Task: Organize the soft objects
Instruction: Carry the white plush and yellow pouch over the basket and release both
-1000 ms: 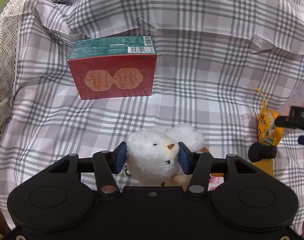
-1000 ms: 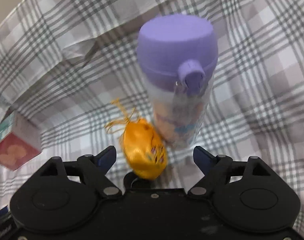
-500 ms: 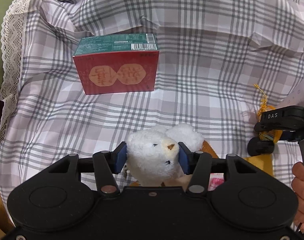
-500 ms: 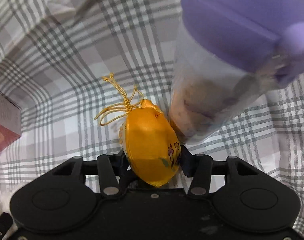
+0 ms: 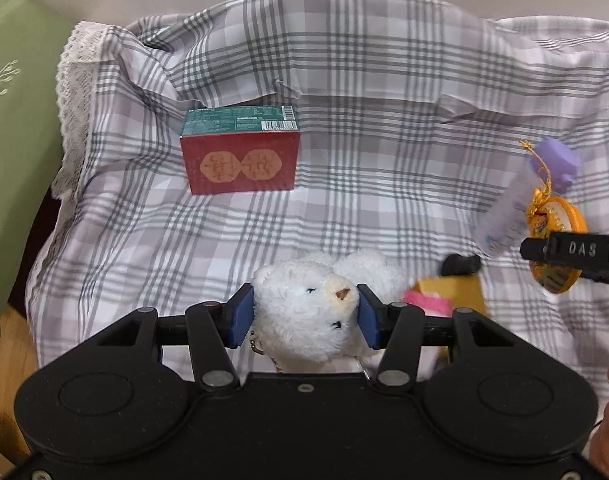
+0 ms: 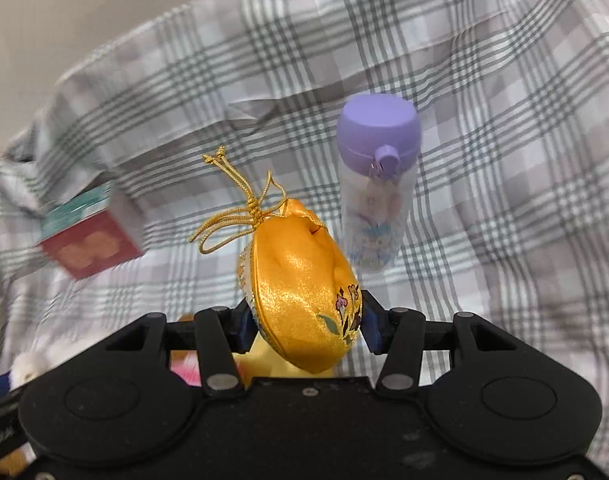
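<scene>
My left gripper (image 5: pixel 304 316) is shut on a white plush chick (image 5: pixel 308 312) and holds it above the plaid cloth (image 5: pixel 344 140). My right gripper (image 6: pixel 304 326) is shut on a golden satin pouch (image 6: pixel 304 296) with a gold cord, lifted off the cloth. In the left wrist view the pouch (image 5: pixel 556 232) hangs at the far right, gripped by the right gripper's black finger (image 5: pixel 576 250). A yellow and pink soft item (image 5: pixel 444 296) lies on the cloth just right of the chick, partly hidden.
A red and green box (image 5: pixel 240 156) stands on the cloth at back left; it also shows in the right wrist view (image 6: pixel 88 240). A purple-lidded bottle (image 6: pixel 376 184) stands beyond the pouch. A green cushion (image 5: pixel 12 160) is at the left edge.
My right gripper closed on the golden pouch and lifted it up and away from the bottle. My left gripper rose and drew back with the chick held.
</scene>
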The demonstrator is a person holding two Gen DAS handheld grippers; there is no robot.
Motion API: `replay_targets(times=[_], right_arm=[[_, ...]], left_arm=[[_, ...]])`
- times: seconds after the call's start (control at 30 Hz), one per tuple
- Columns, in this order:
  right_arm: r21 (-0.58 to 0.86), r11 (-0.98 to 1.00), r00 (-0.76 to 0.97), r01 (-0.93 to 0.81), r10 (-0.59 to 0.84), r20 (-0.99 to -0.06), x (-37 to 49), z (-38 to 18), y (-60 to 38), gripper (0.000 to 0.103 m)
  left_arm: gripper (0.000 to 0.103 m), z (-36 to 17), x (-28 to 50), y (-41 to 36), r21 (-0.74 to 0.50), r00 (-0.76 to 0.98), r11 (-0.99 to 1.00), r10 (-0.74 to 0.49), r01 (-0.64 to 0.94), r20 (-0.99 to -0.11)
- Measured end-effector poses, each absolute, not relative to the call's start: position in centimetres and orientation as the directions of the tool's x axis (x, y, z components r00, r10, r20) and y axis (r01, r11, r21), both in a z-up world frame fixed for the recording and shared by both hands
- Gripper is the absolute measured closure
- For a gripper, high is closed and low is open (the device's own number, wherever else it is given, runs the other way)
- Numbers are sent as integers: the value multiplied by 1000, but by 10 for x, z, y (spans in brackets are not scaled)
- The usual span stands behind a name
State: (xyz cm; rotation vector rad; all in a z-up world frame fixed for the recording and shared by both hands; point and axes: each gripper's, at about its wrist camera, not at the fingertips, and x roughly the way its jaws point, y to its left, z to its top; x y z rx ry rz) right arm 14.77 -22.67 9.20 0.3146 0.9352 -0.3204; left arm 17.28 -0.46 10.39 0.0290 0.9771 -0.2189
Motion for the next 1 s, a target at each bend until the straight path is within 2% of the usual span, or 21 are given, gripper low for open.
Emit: replay_targets(times=[0.23,0.53,1.0], right_arm=[[155,936,559,315,-52,-827,75,103,-186,54],[133,959,514,251,-15,-858,-26,88,-146,54],[149,959,438,240,30,-898,-100,63,-125,54]], left_arm=[[52,109,116,-5,-65,524,975,-169,212,-834],[52,83,47,-1,-20,459,978,-115,206,-881],[52,38,-5,-3,54,364,980,-20,192,-931]])
